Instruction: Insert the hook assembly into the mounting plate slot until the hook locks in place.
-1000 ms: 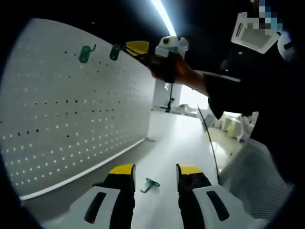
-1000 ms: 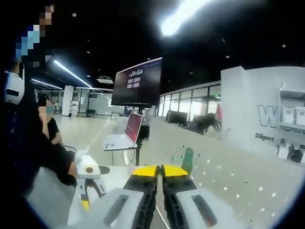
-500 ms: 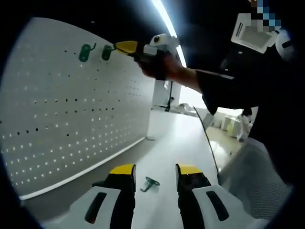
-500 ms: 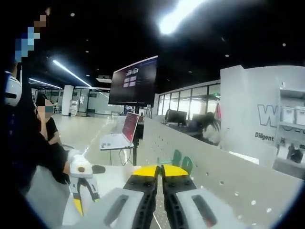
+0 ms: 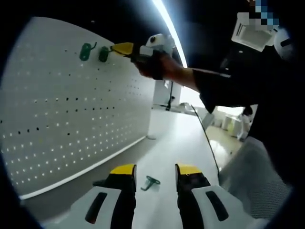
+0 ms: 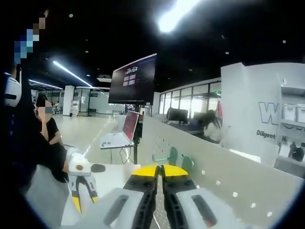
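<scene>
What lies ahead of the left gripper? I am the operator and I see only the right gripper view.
Observer: A loose green hook lies on the white table, between the open jaws of the left gripper.
Operator: How high on the board is my hook?
Observer: Near the top edge of the pegboard. The right gripper holds its held hook at the board, beside a mounted hook.
Operator: What is behind my gripper?
Observer: A person's hand is wrapped around its body.
</scene>
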The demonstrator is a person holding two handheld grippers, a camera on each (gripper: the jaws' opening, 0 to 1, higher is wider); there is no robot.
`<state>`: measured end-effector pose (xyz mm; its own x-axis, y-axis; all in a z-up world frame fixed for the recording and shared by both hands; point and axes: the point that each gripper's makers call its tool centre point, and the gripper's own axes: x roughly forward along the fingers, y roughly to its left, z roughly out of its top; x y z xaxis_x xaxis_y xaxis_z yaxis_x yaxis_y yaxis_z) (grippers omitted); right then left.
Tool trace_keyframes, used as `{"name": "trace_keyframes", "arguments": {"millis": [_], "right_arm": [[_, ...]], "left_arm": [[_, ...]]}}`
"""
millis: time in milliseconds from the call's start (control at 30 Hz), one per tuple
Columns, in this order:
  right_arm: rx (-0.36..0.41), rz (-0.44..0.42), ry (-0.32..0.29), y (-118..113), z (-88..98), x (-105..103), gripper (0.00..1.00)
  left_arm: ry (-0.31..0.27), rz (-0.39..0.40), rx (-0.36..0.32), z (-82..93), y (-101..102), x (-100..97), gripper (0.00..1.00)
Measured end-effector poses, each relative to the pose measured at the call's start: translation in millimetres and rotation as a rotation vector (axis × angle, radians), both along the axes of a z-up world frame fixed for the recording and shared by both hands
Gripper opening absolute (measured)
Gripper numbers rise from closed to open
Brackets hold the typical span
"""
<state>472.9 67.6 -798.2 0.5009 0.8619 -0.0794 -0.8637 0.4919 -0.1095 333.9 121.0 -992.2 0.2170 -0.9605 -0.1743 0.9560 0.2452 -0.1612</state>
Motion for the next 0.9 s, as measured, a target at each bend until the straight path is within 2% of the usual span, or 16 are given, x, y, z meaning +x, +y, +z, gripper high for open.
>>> {"name": "trace_keyframes", "arguments": {"millis": [333,633,900], "right_arm": [[0.000,-0.004,0.003,-3.4,-0.6,3.5,0.01],[-0.016,-0.014,0.020,-5.3,-8.3,5.5,0.01],[0.013,-0.025,0.032,-8.0,-7.7,3.6,0.03]], "left_arm": [[-0.001,0.004,0.002,-0.2,0.4,0.9,0.32],[-0.005,0.008,0.002,0.7,1.0,1.5,0.32],[-0.006,0.003,0.004,0.6,0.1,0.5,0.32]]}}
